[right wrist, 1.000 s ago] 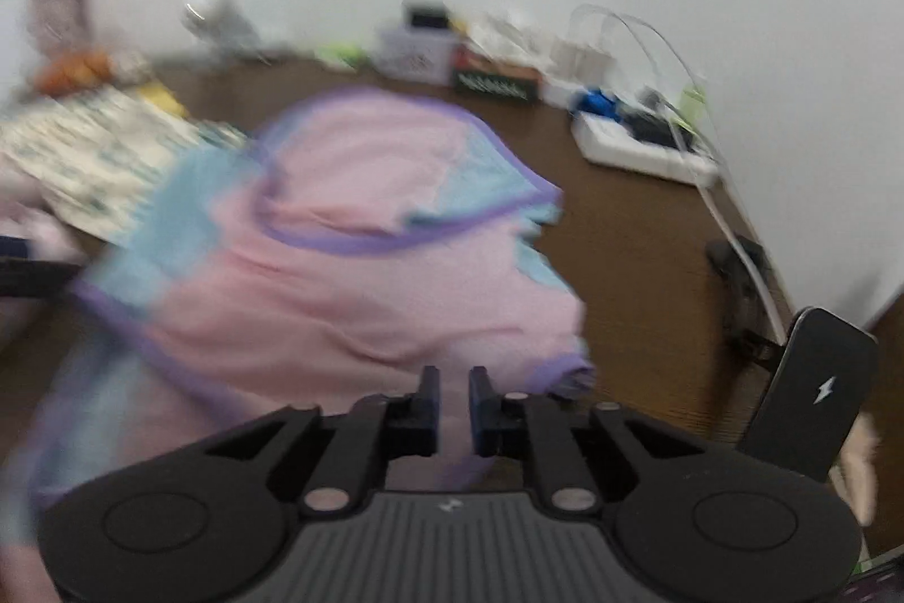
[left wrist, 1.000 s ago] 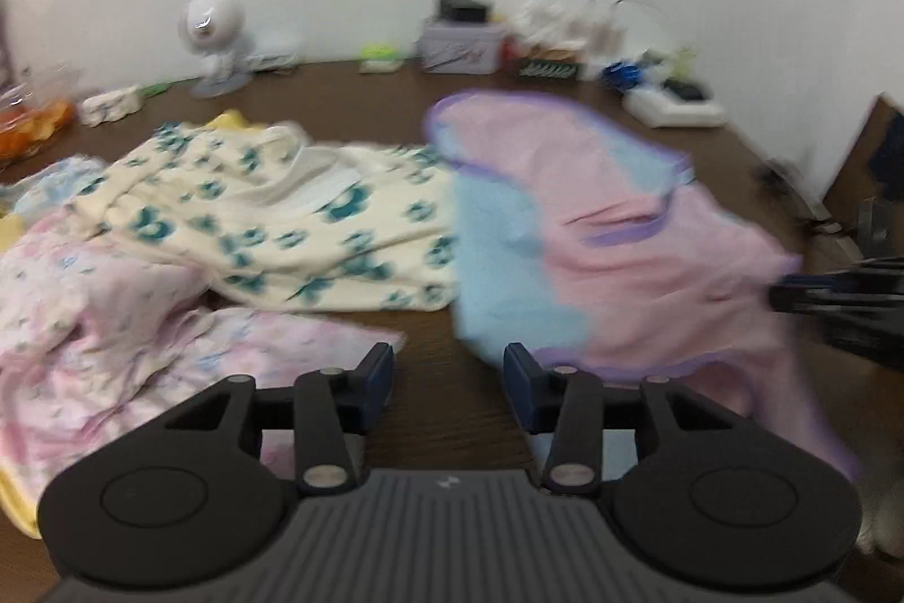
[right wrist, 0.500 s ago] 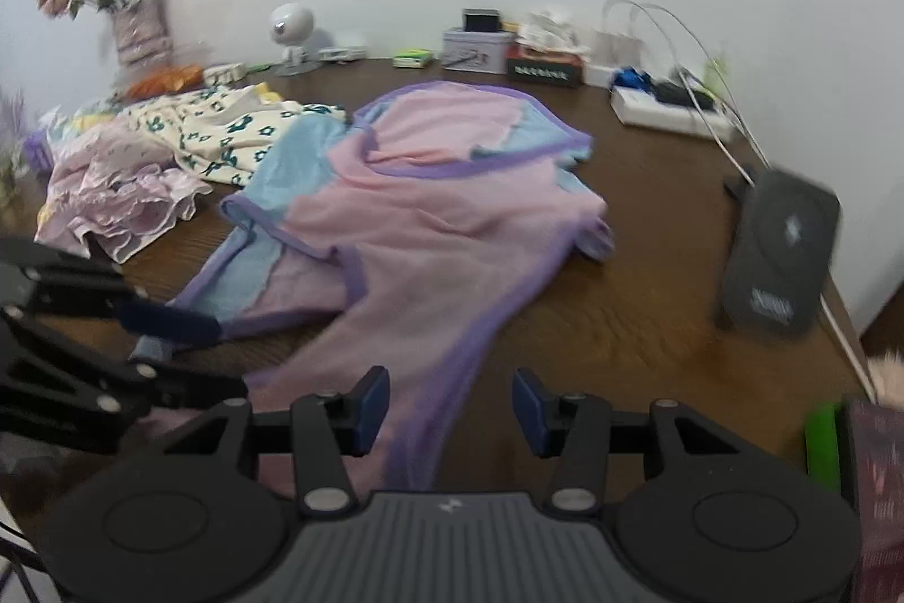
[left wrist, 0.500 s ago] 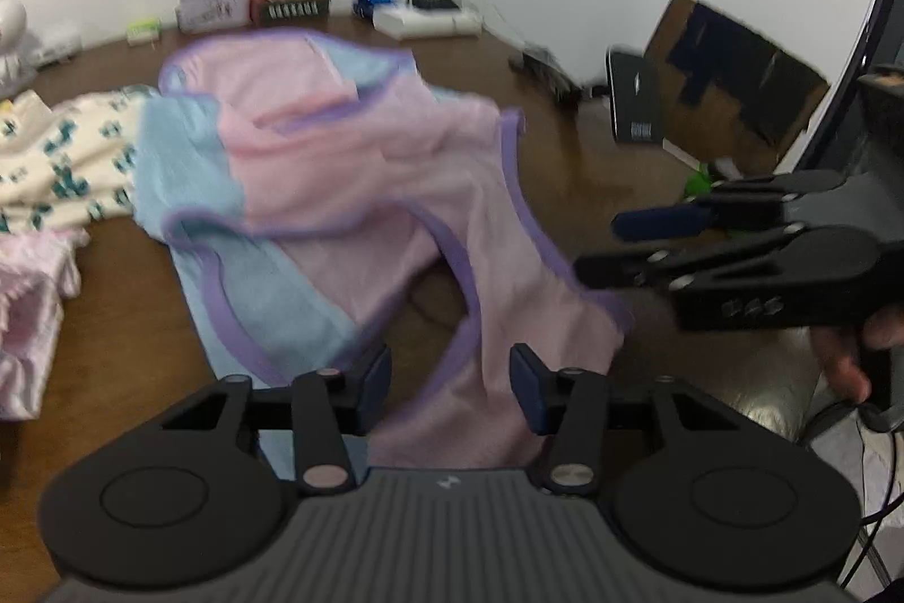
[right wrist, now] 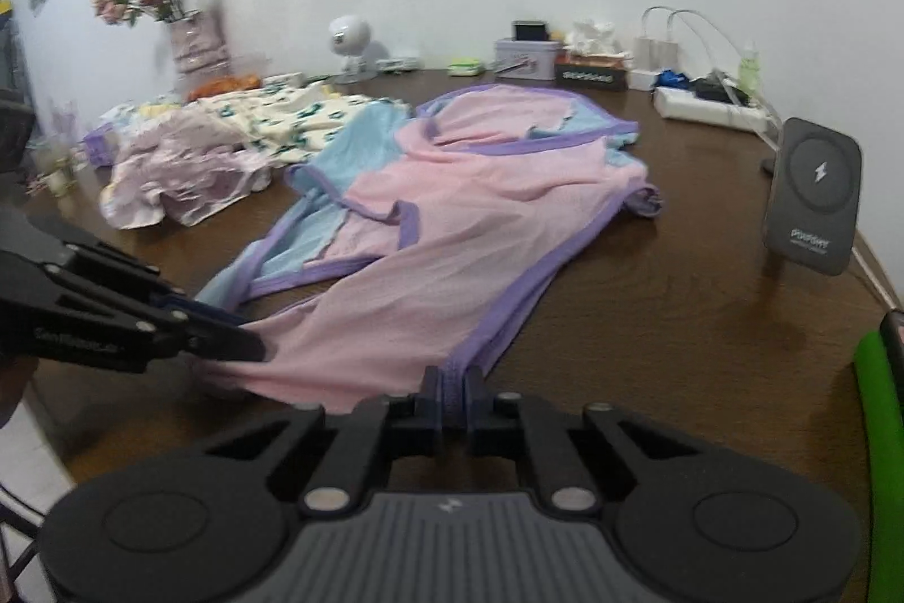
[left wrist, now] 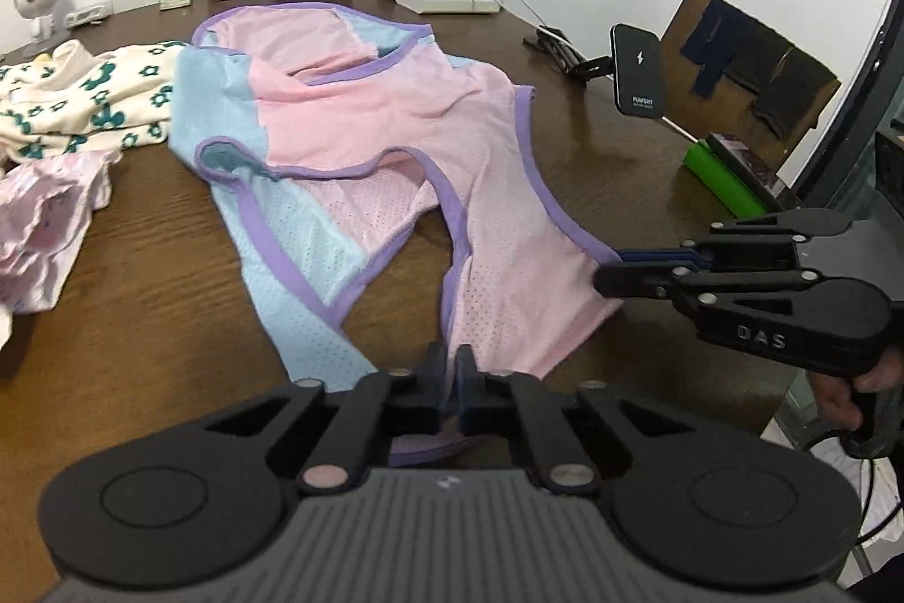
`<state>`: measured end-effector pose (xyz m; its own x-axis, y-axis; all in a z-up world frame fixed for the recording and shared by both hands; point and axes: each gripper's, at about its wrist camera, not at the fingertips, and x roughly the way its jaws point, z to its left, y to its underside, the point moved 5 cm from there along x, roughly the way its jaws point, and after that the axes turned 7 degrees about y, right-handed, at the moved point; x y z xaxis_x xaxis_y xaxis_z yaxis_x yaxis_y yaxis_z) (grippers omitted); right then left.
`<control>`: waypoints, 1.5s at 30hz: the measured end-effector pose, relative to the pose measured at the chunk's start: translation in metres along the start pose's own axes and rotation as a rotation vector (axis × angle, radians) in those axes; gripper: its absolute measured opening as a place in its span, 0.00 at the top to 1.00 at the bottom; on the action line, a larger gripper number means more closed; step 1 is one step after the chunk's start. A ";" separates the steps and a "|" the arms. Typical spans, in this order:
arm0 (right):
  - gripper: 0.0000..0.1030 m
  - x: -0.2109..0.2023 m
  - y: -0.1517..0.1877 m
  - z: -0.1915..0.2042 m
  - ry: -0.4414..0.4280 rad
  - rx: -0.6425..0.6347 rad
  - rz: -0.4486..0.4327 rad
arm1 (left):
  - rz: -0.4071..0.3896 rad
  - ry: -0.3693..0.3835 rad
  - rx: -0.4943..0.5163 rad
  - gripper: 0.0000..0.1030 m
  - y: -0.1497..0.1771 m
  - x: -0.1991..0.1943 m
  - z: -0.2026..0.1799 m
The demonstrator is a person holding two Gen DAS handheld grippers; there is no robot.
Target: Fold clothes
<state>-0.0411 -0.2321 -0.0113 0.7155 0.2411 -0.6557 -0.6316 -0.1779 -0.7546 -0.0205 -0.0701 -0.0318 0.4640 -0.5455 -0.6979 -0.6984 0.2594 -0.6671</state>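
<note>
- Table (left wrist: 141, 298): dark wood; its far edge holds small clutter too blurred to identify.
- Garment (left wrist: 361, 117): pink and blue mesh with purple trim, spread flat across the table centre, beside a heap of other clothes (right wrist: 186, 168). Half a second ago its near hem lay free.
- Left gripper (left wrist: 449, 377): jaws, open half a second ago, now closed on the purple hem; the pinched cloth is partly hidden.
- Right gripper (right wrist: 452, 391): likewise closed on the hem's other corner.
</note>
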 end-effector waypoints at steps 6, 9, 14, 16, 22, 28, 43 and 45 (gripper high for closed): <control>0.97 -0.047 -0.002 -0.005 -0.077 0.051 -0.075 | -0.153 -0.036 0.012 0.98 -0.024 -0.038 -0.010; 0.97 -0.069 -0.025 -0.014 -0.093 0.104 -0.197 | -0.207 -0.076 0.012 0.98 -0.055 -0.036 0.000; 0.97 -0.042 -0.085 -0.020 0.000 0.090 -0.301 | -0.298 -0.142 0.012 0.97 -0.106 -0.031 0.017; 0.91 -0.006 -0.110 -0.027 0.041 0.102 -0.313 | -0.279 -0.235 -0.021 0.97 -0.121 -0.008 0.037; 0.74 0.029 -0.113 -0.039 0.180 0.063 -0.232 | -0.233 -0.233 -0.208 0.65 -0.095 -0.015 0.062; 0.59 0.016 -0.072 0.006 0.021 -0.026 -0.146 | -0.128 -0.302 -0.062 0.54 -0.077 0.008 0.037; 0.98 0.006 -0.046 -0.004 0.311 -0.038 -0.146 | -0.155 -0.512 0.163 0.94 -0.044 0.009 0.000; 0.90 0.008 -0.040 0.003 0.345 -0.103 -0.135 | -0.150 -0.532 0.214 0.94 -0.041 0.014 -0.009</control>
<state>-0.0109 -0.2200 0.0134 0.8599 -0.0631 -0.5066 -0.5037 -0.2659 -0.8219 0.0095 -0.0954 -0.0118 0.7972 -0.1283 -0.5900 -0.5044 0.3954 -0.7676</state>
